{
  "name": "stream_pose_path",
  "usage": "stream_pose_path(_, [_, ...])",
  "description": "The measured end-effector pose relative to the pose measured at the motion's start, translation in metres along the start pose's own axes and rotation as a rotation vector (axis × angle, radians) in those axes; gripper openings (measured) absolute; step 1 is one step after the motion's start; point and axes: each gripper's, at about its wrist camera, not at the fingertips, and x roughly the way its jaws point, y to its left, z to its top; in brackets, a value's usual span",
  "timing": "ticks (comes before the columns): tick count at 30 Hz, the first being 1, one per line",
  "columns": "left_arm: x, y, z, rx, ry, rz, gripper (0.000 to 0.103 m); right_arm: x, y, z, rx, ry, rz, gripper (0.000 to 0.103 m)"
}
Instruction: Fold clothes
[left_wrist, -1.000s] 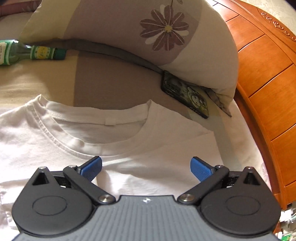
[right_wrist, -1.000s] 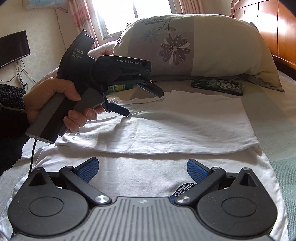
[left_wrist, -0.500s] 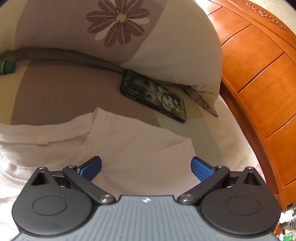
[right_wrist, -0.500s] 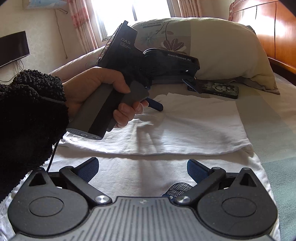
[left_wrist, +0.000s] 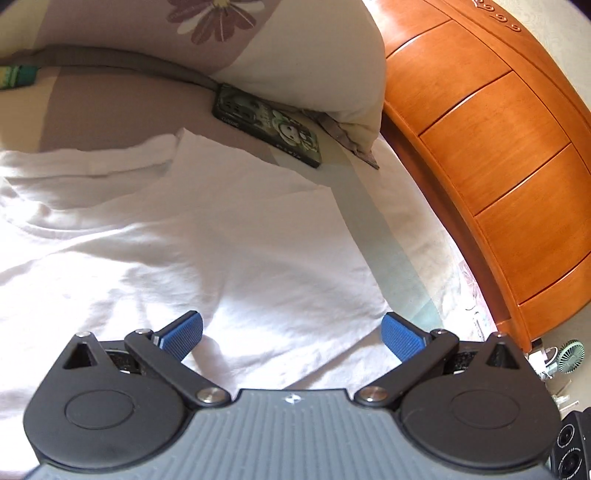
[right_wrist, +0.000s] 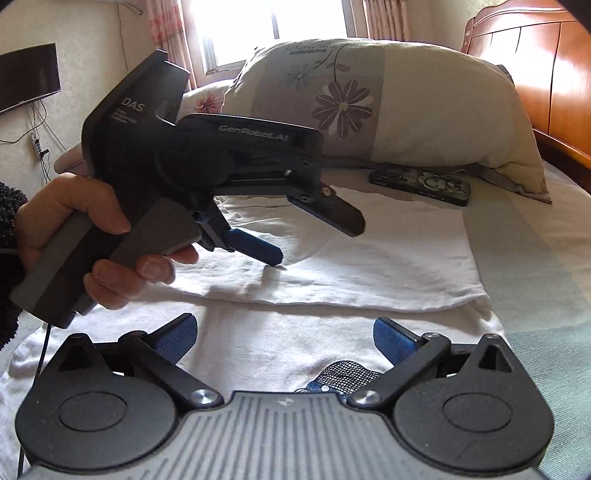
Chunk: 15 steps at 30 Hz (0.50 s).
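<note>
My left gripper (left_wrist: 291, 332) hides part of the white shirt (left_wrist: 207, 240) under it. Its two blue fingers are wide apart, holding nothing. My right gripper (right_wrist: 284, 334) is spread too, empty, over the shirt on the bed. I count one pillow (right_wrist: 399, 110) and one phone (right_wrist: 421, 184).

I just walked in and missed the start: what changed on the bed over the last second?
The left hand-held gripper swung across the T-shirt from the collar toward the side nearer the headboard, jaws open the whole time, gripping nothing. The right hand-held gripper stayed open and almost still. The shirt's fold, pillow and phone stayed put.
</note>
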Motion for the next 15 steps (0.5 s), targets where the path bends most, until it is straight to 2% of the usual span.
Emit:
stream_pose_path(2, [-0.014, 0.006, -0.003, -0.017, -0.020, 0.021, 0.102, -0.003, 0.002, 0.003, -0.057, -0.023, -0.035, 0.103])
stream_pose_path(5, [-0.030, 0.020, -0.011, -0.053, -0.036, 0.064, 0.102, 0.005, 0.004, 0.009, -0.211, -0.088, -0.145, 0.103])
stream_pose_path(6, [-0.035, 0.023, -0.014, -0.061, -0.039, 0.079, 0.102, 0.012, 0.005, 0.011, -0.228, -0.099, -0.178, 0.103])
stream_pose_path(7, [-0.038, 0.025, -0.017, -0.065, -0.036, 0.090, 0.102, 0.025, 0.001, 0.016, -0.210, -0.098, -0.199, 0.103])
stream_pose_path(12, [-0.058, 0.030, -0.028, -0.049, -0.029, 0.123, 0.102, 0.056, -0.019, 0.034, 0.043, -0.063, -0.115, 0.103])
stream_pose_path(15, [-0.067, 0.036, -0.032, -0.040, -0.028, 0.135, 0.102, 0.072, -0.031, 0.033, 0.091, -0.004, -0.176, 0.103])
